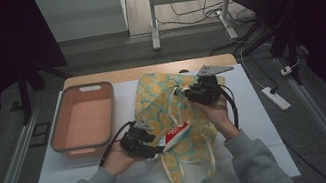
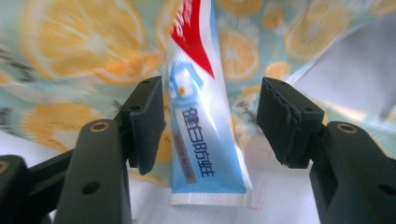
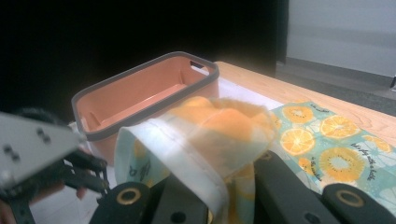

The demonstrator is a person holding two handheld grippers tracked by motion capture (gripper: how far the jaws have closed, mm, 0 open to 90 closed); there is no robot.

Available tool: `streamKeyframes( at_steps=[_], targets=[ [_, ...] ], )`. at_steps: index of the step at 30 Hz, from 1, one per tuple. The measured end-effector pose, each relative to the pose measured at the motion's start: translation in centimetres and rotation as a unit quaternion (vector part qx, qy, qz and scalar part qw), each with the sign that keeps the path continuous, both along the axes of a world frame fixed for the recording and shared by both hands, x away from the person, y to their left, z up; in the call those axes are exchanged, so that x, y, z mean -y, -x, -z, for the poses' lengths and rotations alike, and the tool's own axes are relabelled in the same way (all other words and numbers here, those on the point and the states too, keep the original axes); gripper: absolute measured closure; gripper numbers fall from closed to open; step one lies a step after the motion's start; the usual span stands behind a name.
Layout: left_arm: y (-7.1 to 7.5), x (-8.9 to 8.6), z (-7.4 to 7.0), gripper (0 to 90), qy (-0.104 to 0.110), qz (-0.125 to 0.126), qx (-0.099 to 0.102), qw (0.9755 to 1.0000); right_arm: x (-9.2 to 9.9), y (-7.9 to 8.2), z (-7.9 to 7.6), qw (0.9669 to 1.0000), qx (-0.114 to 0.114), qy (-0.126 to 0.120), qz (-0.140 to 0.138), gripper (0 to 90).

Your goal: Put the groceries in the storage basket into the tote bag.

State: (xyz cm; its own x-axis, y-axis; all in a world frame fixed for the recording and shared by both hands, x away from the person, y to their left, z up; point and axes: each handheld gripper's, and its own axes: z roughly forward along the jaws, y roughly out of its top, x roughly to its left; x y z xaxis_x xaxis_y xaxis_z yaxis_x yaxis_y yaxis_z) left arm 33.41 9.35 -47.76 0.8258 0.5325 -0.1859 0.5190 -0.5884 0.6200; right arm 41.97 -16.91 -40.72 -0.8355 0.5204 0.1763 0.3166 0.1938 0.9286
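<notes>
Toothpaste is seen lying on the bag, its crimped end toward the left tool and its red end pointing into the fabric. In the high view the tube is found near the middle of the desk, at the bag's opening.

The bag is spread across the desk's centre, and its lower end reaches close to the near edge. A bin is set on the left part of the desk, just beside the bag, and its inside is shown bare. Open desk surface is left at the right of the bag and along the near left corner.

The left tool is held open: the tube lies between its jaws, and a gap is seen on either side, so the pads are not pressed on it. The right tool is closed on a fold of the bag's rim, which is bunched up between its jaws above the desk.
</notes>
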Motion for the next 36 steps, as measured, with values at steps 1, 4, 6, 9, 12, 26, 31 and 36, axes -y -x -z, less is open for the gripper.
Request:
streamKeyframes(
  at_steps=[1,4,6,9,12,26,31,36],
  targets=[
    [0.0,-0.1,-0.2,41.8,-0.001,-0.001,0.001,1.0,0.0,0.0,0.0,1.0,0.0,0.0,0.0,89.3],
    [-0.1,0.4,0.3,42.2,-0.034,0.002,-0.005,0.9994,0.1,0.1,0.0,1.0,0.0,0.001,0.0,89.3],
    [-0.4,1.0,1.1,42.0,-0.059,0.003,-0.004,0.9983,0.0,0.1,0.0,1.0,0.0,0.001,0.0,89.3],
    [-1.3,1.7,2.1,42.9,-0.056,-0.001,-0.02,0.9982,-0.1,0.1,0.1,1.0,-0.001,0.002,-0.001,89.2],
    [-1.6,2.8,3.1,47.7,-0.072,0.011,-0.032,0.9968,-0.1,0.1,0.0,1.0,-0.001,0.001,-0.003,89.3],
    [-1.1,5.0,1.6,64.0,-0.095,0.017,0.018,0.9952,0.0,0.3,-0.3,1.0,0.004,-0.003,-0.004,89.3],
    [-1.7,6.9,0.6,66.6,-0.079,0.018,0.042,0.9958,0.2,0.5,-0.6,0.9999,0.004,-0.013,-0.006,89.3],
    [-2.4,9.1,1.7,66.8,-0.059,0.011,0.049,0.997,0.3,0.5,-0.5,0.9997,-0.003,-0.022,-0.008,89.3]
  ],
)
